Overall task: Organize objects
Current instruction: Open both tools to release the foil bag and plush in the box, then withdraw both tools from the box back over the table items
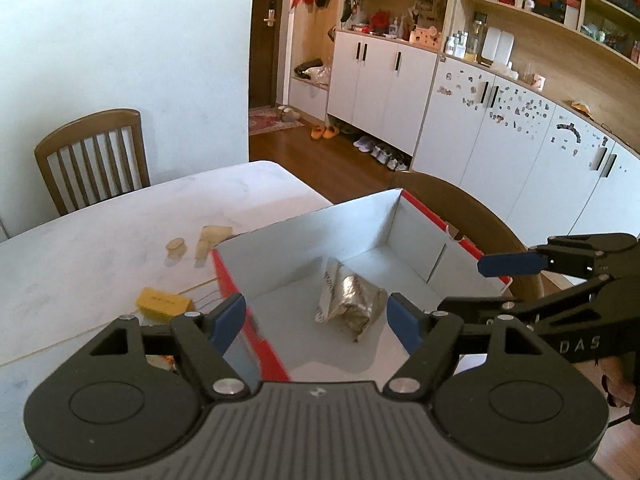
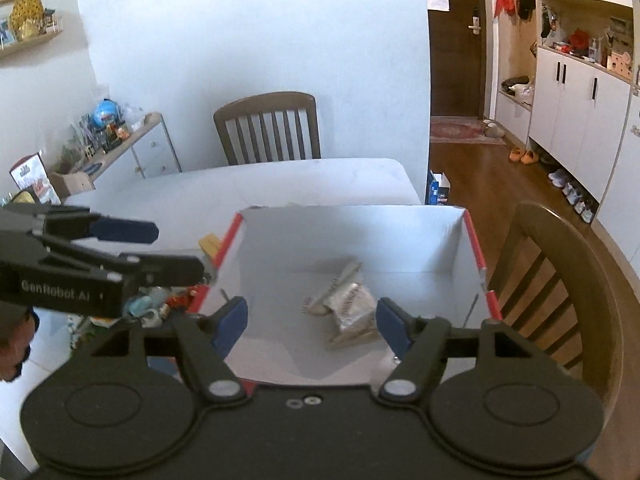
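Observation:
An open white cardboard box with red edges (image 1: 304, 236) (image 2: 352, 236) stands on the white table (image 1: 100, 248). A crumpled silver foil packet (image 1: 348, 300) (image 2: 344, 304) lies on its floor. My left gripper (image 1: 316, 320) is open and empty, above the box's near left corner. My right gripper (image 2: 310, 324) is open and empty, above the box's near edge; it also shows in the left wrist view (image 1: 520, 280). The left gripper shows in the right wrist view (image 2: 160, 248). A yellow block (image 1: 162, 302), a pale block (image 1: 212, 238) and a small round piece (image 1: 176, 246) lie left of the box.
A wooden chair (image 1: 92, 160) (image 2: 268, 128) stands at the table's far side. Another chair (image 2: 560, 292) is right of the box. Small colourful items (image 2: 152, 304) lie under the left gripper. White cabinets (image 1: 400, 88) and shoes (image 1: 384, 152) are beyond.

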`<state>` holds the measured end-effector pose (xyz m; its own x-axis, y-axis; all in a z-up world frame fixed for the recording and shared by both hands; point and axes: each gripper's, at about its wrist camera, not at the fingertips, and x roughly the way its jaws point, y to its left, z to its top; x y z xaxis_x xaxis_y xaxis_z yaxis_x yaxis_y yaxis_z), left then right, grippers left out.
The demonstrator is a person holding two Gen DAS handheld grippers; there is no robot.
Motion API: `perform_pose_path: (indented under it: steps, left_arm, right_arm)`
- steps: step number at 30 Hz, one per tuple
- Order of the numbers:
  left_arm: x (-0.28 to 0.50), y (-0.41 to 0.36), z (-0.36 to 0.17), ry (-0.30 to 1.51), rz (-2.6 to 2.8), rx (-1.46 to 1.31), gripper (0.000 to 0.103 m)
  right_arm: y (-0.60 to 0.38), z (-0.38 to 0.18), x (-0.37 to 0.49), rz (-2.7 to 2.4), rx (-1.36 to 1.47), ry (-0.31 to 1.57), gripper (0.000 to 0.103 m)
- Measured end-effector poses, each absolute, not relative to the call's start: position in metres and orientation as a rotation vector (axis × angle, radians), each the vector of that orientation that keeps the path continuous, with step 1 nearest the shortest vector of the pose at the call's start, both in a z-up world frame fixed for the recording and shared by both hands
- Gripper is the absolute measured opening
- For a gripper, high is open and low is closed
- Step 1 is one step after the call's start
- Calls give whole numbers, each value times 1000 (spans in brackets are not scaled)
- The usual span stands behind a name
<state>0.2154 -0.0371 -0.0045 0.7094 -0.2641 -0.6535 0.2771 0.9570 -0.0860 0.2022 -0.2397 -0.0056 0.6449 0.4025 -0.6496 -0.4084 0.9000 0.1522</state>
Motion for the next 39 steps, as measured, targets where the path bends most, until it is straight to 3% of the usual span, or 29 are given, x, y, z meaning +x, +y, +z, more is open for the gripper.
perform_pose_path:
  steps: [19, 22, 26, 39]
  left_arm:
    - [149, 65, 3, 668, -239, -69, 86]
    - [143, 81, 2, 662, -228, -77, 88]
    - [135, 104, -1, 653, -223, -93, 102]
    - [109, 180, -30, 630, -146, -59, 103]
  right_arm:
    - [-162, 6, 147, 508, 29, 673, 91]
    - [-146, 6, 142, 514, 18, 675, 91]
    - [-128, 6, 135, 518, 7, 679, 91]
    - [-78, -11, 134, 507, -33, 712, 91]
